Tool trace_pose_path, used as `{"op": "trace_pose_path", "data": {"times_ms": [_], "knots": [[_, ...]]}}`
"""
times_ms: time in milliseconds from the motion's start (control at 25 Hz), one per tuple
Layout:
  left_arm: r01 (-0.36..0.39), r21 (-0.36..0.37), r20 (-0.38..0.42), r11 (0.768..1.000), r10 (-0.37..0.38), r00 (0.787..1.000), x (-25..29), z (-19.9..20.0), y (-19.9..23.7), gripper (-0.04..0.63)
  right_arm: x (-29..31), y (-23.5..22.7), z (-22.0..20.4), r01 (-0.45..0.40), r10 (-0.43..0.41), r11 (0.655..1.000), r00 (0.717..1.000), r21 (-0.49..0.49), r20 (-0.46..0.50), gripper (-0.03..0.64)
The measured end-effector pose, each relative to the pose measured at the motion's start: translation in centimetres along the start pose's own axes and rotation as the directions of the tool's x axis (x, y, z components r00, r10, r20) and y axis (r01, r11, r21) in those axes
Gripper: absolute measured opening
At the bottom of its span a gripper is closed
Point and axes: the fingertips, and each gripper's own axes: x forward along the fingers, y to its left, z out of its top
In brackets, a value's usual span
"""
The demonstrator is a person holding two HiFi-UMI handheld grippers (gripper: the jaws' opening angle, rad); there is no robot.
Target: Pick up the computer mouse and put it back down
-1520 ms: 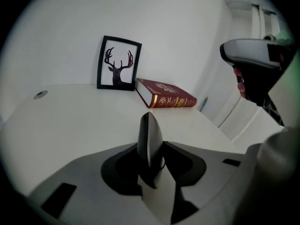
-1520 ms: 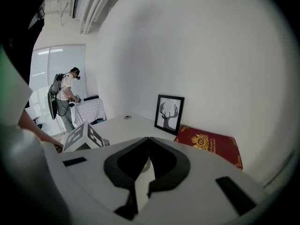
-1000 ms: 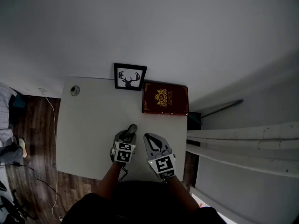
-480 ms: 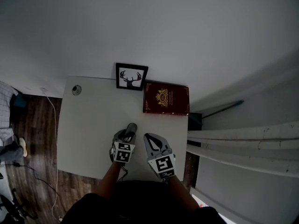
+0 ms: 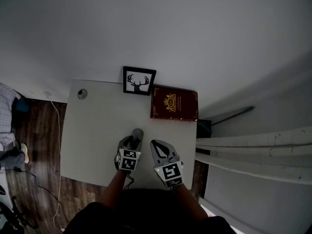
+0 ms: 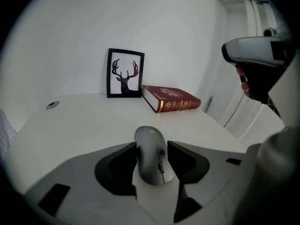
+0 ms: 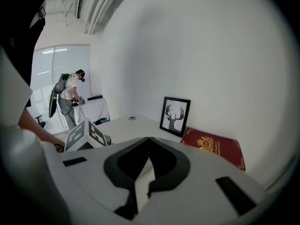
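A grey computer mouse (image 6: pixel 152 156) lies on the white table (image 5: pixel 92 130), in the head view (image 5: pixel 137 132) just past my left gripper (image 5: pixel 133 139). My left gripper (image 6: pixel 151 146) straddles the mouse. Its jaws have just been opening; the left pad sits close against the mouse's side and a narrow gap shows at the right pad. The mouse rests flat on the tabletop. My right gripper (image 5: pixel 157 144) hovers beside it on the right, jaws shut and empty (image 7: pixel 149 138), tips meeting.
A framed deer picture (image 5: pixel 139 81) leans on the wall at the table's back edge. A dark red book (image 5: pixel 174 104) lies flat to its right. A round cable port (image 5: pixel 82 93) sits back left. A person (image 7: pixel 70 95) stands far off.
The head view has drifted slightly. The mouse and both grippers keep their places on the table.
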Motion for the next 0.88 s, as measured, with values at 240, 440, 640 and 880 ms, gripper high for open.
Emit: {"op": "trace_pose_path", "data": {"times_ms": [240,440,640,880], "knots": [[0.001,-0.004,0.042,1.0,-0.001,0.999,-1.2,0.7,-0.4,0.198,-0.4,0.9,0.2,-0.015,0.015,1.0,1.0,-0.009,0.005,0.02],[0.011,-0.017,0.087,1.0,-0.01,0.996,-3.1,1.0,-0.9,0.187,-0.8,2.1,0.6,-0.02,0.02,0.999,1.0,-0.035,0.005,0.02],[0.006,-0.005,0.142,1.0,-0.005,0.99,-6.2,0.6,-0.6,0.088,-1.3,4.3,1.1,-0.038,0.039,0.998,0.999,-0.051,0.019,0.02],[0.026,-0.055,0.233,0.998,-0.013,0.972,-10.0,0.0,-0.3,0.017,-1.7,7.2,1.2,-0.058,0.06,0.997,0.997,-0.058,0.049,0.02]]}}
